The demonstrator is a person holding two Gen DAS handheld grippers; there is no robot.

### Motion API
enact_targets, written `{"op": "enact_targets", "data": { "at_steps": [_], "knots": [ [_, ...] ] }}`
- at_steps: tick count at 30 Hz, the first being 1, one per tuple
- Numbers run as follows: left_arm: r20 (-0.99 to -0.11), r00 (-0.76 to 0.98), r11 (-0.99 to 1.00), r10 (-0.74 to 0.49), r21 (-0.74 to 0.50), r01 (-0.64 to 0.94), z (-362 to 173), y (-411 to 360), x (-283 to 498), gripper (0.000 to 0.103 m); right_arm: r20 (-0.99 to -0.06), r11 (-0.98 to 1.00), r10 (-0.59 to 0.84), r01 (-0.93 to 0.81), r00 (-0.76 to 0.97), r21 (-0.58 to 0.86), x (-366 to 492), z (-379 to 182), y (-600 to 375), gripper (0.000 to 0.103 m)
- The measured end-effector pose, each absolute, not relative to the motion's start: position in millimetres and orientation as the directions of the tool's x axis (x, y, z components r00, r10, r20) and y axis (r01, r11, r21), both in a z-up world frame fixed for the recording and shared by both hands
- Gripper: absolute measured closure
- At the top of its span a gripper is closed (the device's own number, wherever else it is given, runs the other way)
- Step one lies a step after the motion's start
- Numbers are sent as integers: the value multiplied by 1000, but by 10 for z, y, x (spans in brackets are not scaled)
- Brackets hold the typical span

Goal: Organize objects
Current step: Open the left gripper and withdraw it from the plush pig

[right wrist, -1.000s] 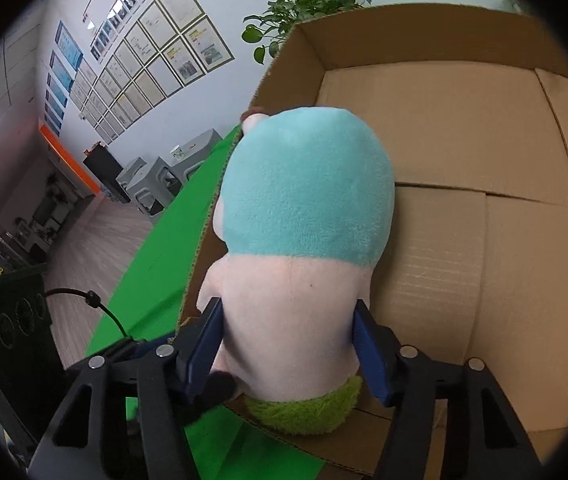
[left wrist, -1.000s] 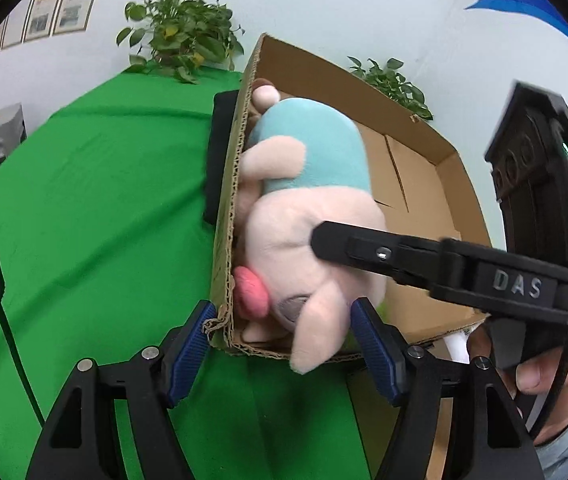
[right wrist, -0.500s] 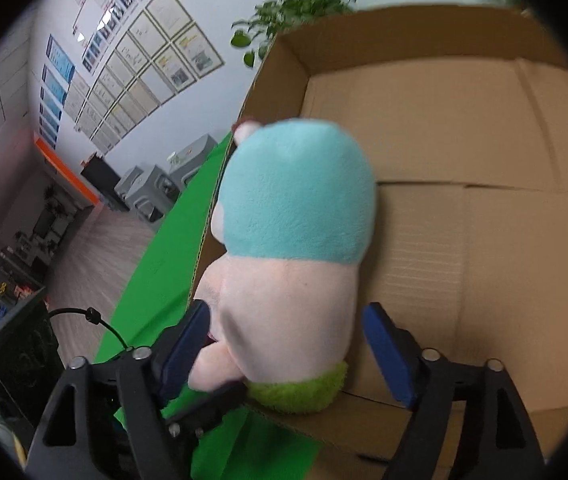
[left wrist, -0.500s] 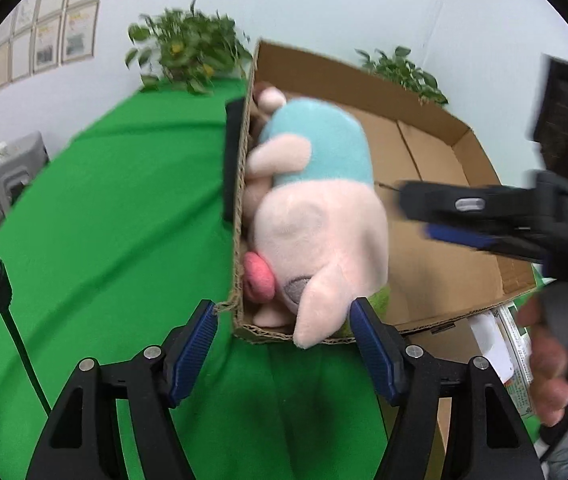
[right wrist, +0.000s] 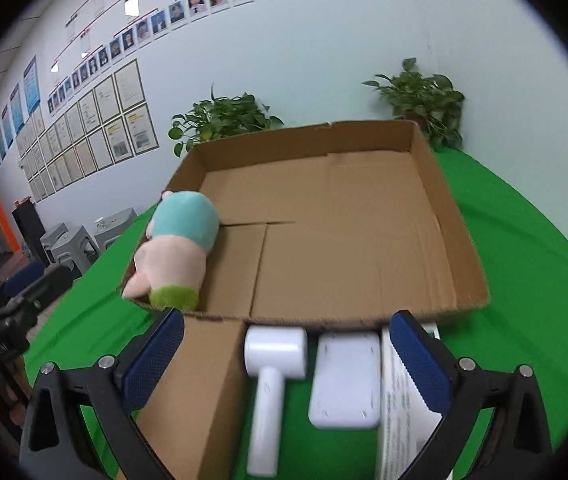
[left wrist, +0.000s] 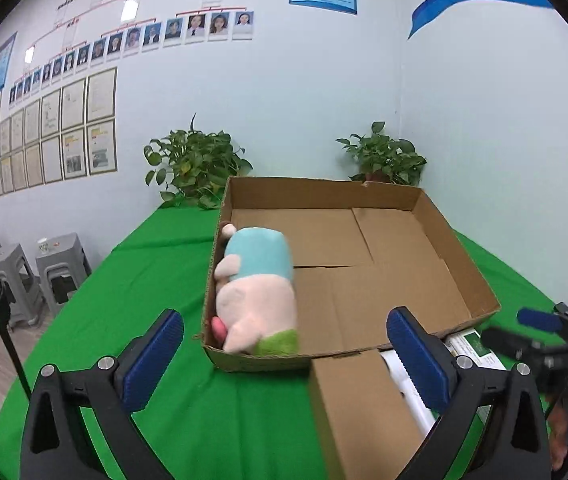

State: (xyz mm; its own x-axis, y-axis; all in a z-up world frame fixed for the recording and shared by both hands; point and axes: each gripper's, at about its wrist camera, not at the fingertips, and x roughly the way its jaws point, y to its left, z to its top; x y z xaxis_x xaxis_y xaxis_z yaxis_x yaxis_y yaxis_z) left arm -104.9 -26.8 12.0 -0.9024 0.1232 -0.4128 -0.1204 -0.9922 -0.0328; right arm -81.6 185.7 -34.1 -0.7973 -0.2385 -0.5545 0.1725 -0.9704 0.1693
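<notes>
A green cloth covered the desk (left wrist: 155,264), which ran toward a pale blue wall at the top of both frames, where rows of portrait photographs (left wrist: 187,28) and framed certificates (left wrist: 63,136) hung at upper left. Two potted plants (left wrist: 193,168) stood at the far edge of the desk, one behind the box's left corner and one (left wrist: 384,158) behind its right. Grey stools (left wrist: 59,268) sat on the wooden floor at the left edge of the left wrist view. An open cardboard box (left wrist: 436,216) lay at the centre of the desk, and a plush toy (left wrist: 257,292) in pink and turquoise lay inside it against the left wall, its green end by the near corner. The left gripper (left wrist: 286,356) was spread wide, its jaws having just opened, with nothing between them, clear of the toy. The right gripper (right wrist: 286,356) was likewise spread, its jaws having just opened and pinching nothing. Below the box's near wall, at the bottom of the right wrist view, lay a white hammer-shaped device (right wrist: 269,372), a white flat case (right wrist: 344,380) and a printed carton (right wrist: 402,408), beside a folded-down box flap (right wrist: 199,384).
</notes>
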Motion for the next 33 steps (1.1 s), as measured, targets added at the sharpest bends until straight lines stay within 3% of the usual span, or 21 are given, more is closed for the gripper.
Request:
{"op": "enact_targets", "data": {
  "at_steps": [1, 2, 3, 5, 6, 7, 8, 10, 11, 12, 13, 14, 16, 33],
  "knots": [
    [-408, -905, -992, 119, -22, -121, 121, -204, -1003, 10, -557, -967, -253, 188, -791, 172, -766, -360, 1869, 1],
    [-402, -905, -990, 135, -15, -141, 117, -132, -956, 34, -554, -966, -257, 193, -792, 172, -732, -374, 1854, 3],
    [-406, -900, -985, 161, -13, -170, 113, -79, -898, 64, -547, -967, -254, 198, -798, 160, -672, -376, 1850, 6],
    [-465, -866, -981, 184, -34, -191, 46, 17, -886, 101, -545, -970, -244, 201, -802, 139, -547, -380, 1856, 39],
    [-476, -861, -982, 179, -30, -187, 28, 50, -871, 101, -548, -975, -223, 190, -806, 117, -500, -392, 1839, 49],
    [-471, -866, -983, 168, -18, -181, 21, 104, -830, 101, -545, -979, -202, 180, -813, 94, -477, -392, 1824, 72],
    [-462, -871, -983, 169, -11, -185, 29, 138, -799, 101, -544, -982, -186, 172, -818, 76, -444, -401, 1829, 91],
    [-446, -878, -982, 172, -11, -187, 55, 181, -745, 97, -531, -987, -157, 153, -833, 52, -393, -391, 1825, 92],
    [-446, -883, -986, 145, 9, -166, 75, 213, -716, 74, -524, -989, -142, 140, -840, 44, -360, -385, 1834, 92],
    [-443, -887, -988, 126, 26, -154, 84, 221, -682, 25, -514, -992, -118, 120, -850, 28, -335, -363, 1833, 92],
    [-425, -900, -990, 100, 45, -131, 91, 231, -635, 3, -511, -993, -110, 117, -853, 19, -313, -363, 1835, 82],
    [-384, -920, -993, 85, 43, -110, 105, 220, -551, 2, -508, -993, -105, 115, -855, 11, -296, -360, 1836, 49],
    [-367, -925, -993, 95, 24, -111, 139, 205, -498, 1, -481, -993, -115, 118, -869, 23, -250, -362, 1861, 1],
    [-460, -857, -972, 234, -100, -211, 122, 160, -647, 1, -475, -984, -173, 166, -863, 59, -244, -421, 1868, 0]
  ]
}}
